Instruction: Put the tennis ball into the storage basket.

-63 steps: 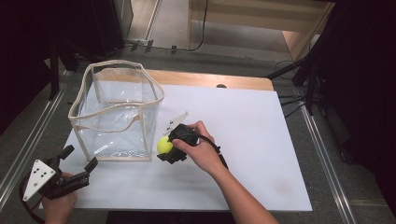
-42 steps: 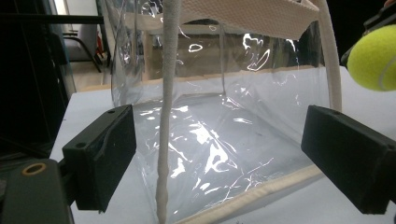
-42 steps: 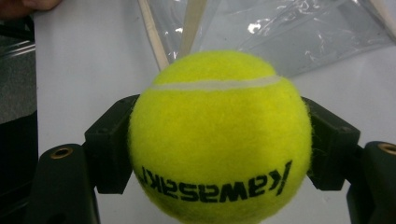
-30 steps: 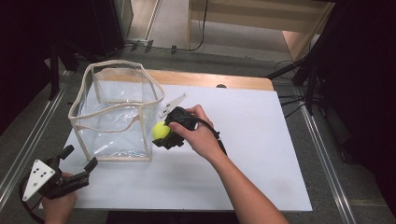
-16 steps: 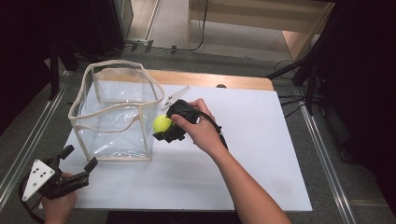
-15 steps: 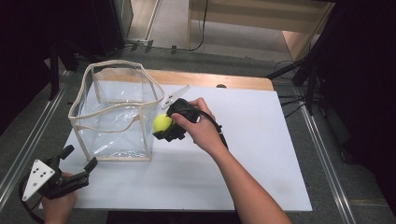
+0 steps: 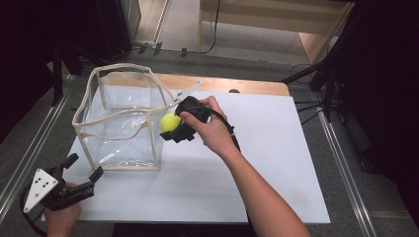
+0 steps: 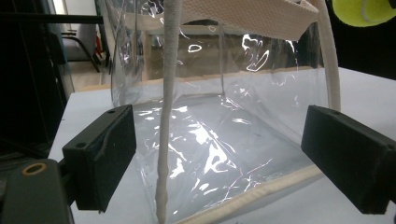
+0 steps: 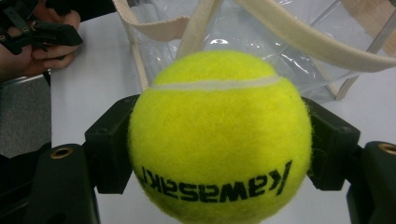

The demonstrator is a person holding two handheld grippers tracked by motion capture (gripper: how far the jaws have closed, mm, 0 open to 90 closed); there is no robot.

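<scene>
Right claw (image 7: pixel 174 129) pinches tennis ball (image 7: pixel 170 122) just outside the clear bag (image 7: pixel 121 118) by its near-right rim, left claw (image 7: pixel 83 174) spread; ball may clip the soft rim and drop outside.

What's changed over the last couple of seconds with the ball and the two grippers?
The right gripper, shut on the tennis ball throughout, has carried it up off the table toward the clear bag's rim. The left gripper stayed open at the near left corner; the bag has not moved.
</scene>
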